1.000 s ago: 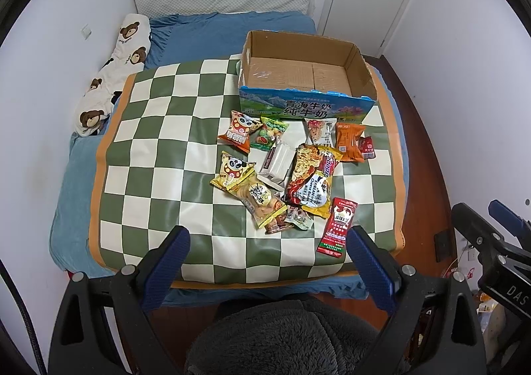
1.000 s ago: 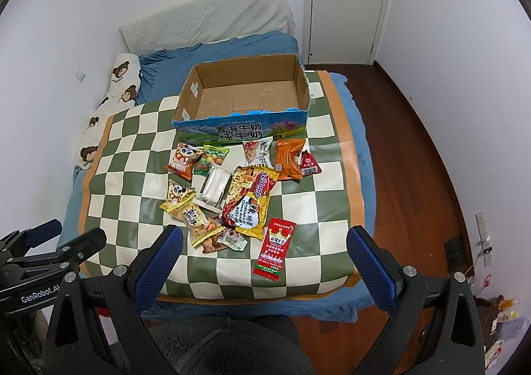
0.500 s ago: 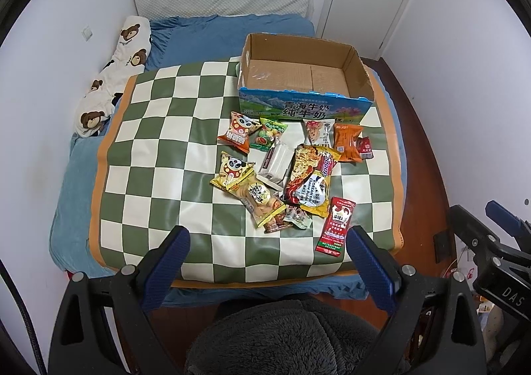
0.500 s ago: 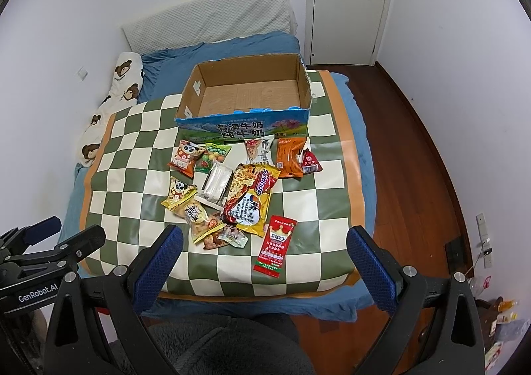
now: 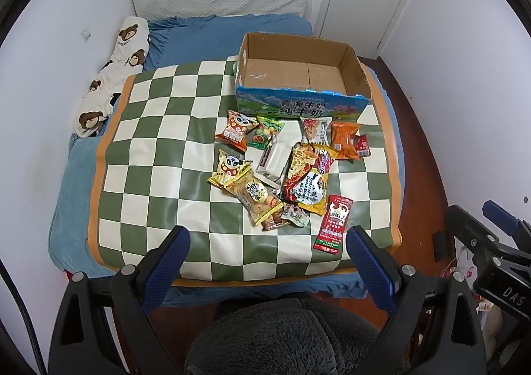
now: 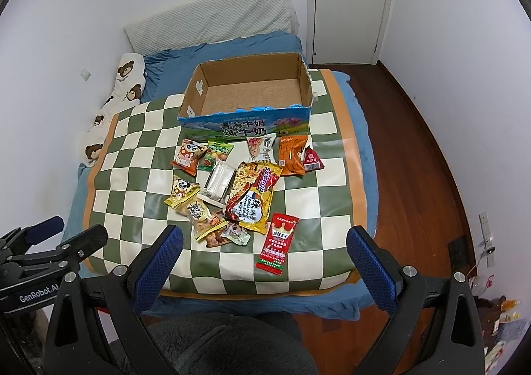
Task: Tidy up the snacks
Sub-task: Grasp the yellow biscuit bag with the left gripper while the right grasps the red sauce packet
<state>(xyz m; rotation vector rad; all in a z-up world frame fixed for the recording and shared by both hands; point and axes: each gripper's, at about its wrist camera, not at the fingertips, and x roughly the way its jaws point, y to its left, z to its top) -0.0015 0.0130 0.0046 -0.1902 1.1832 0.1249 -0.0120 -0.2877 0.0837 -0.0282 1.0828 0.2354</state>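
Hovering spread-jawed and empty, the right gripper (image 6: 264, 245) should probably descend on the long red foil sachet (image 6: 277, 244) just ahead, then clear the open cardboard box (image 6: 245, 125) wall.

Ahead of my left tongs (image 5: 267, 252) and right tongs (image 6: 265, 250), both spread wide with nothing between them, the near strip of checkered mat (image 5: 159, 149) lies bare. Beyond it the snack pile (image 5: 285, 169) blocks the middle. Farther off, the open cardboard box (image 6: 245, 99) stands with walls raised, floor bare. Mat left of the pile is free.
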